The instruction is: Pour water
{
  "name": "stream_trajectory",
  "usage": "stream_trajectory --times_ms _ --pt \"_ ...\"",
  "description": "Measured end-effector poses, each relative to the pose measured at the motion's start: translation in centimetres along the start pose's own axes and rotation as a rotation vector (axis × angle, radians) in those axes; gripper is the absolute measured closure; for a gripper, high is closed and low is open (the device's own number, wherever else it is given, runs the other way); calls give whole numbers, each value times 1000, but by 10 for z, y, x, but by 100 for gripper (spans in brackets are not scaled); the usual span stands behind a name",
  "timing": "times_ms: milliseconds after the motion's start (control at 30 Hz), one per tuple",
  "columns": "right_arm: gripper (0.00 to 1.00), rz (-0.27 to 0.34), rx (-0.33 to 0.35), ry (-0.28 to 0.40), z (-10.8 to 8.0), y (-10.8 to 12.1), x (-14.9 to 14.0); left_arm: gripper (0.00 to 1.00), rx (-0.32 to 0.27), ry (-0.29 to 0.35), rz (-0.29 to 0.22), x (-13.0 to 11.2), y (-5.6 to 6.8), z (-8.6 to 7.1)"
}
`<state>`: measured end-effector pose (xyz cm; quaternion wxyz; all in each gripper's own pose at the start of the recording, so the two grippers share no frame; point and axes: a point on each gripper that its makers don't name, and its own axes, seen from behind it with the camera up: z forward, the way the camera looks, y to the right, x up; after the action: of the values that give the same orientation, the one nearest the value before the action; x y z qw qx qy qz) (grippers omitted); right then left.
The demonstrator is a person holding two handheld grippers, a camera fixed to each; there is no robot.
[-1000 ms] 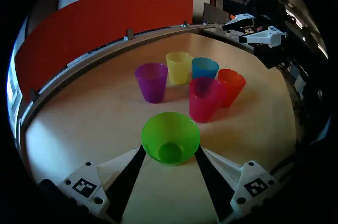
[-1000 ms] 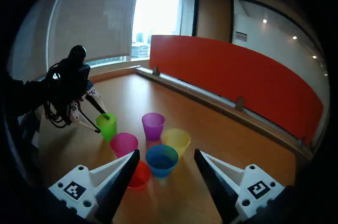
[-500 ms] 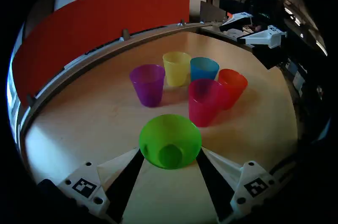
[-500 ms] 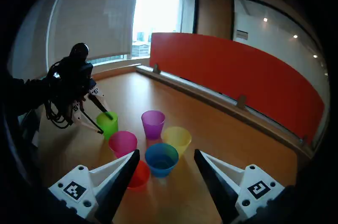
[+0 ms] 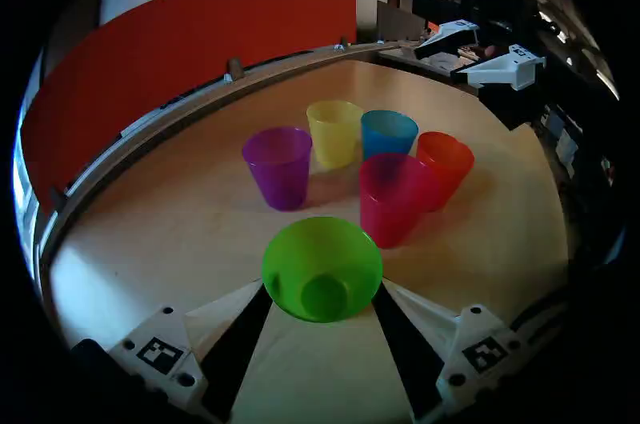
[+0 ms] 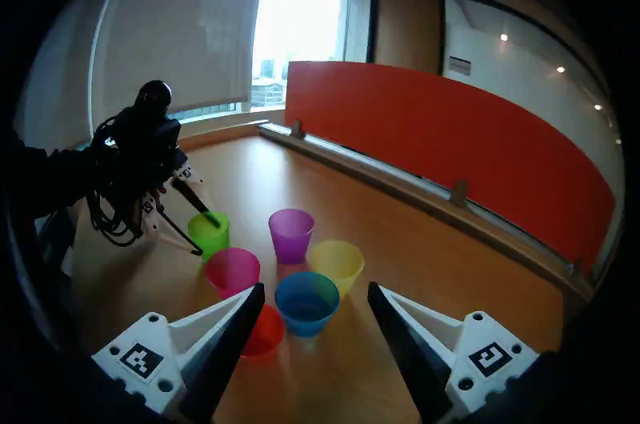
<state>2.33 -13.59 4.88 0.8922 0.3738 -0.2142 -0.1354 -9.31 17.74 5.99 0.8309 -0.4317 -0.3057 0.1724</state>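
Observation:
A green cup (image 5: 322,268) sits between the fingers of my left gripper (image 5: 322,286), which is shut on it from both sides. In the right gripper view that green cup (image 6: 210,234) hangs slightly off the table in the left gripper (image 6: 194,222), held by a person's dark-sleeved arm. Beyond it stand a purple cup (image 5: 278,168), yellow cup (image 5: 334,132), blue cup (image 5: 388,132), orange cup (image 5: 444,164) and pink cup (image 5: 392,196). My right gripper (image 6: 314,290) is open above the blue cup (image 6: 306,302), with nothing held. I cannot tell whether any cup holds water.
The cups stand on a wooden table (image 5: 176,216). A red partition (image 6: 448,136) runs along its far edge. Bright window (image 6: 298,32) at the back in the right gripper view. Bare tabletop surrounds the cup cluster.
The green cup has come slightly up and toward the cup cluster in the left gripper. The right gripper has barely moved.

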Motion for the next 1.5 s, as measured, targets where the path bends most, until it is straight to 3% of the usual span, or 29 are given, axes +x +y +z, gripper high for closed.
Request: stream_trajectory --times_ms 500,1067,1500 --pt "0 -4 -3 -6 1 1 -4 17 14 24 10 7 1 2" --pt "0 -13 -1 -29 10 3 -9 17 38 62 -5 17 -3 -17" --pt "0 -24 8 -54 22 5 -9 17 63 135 -21 30 -3 -36"
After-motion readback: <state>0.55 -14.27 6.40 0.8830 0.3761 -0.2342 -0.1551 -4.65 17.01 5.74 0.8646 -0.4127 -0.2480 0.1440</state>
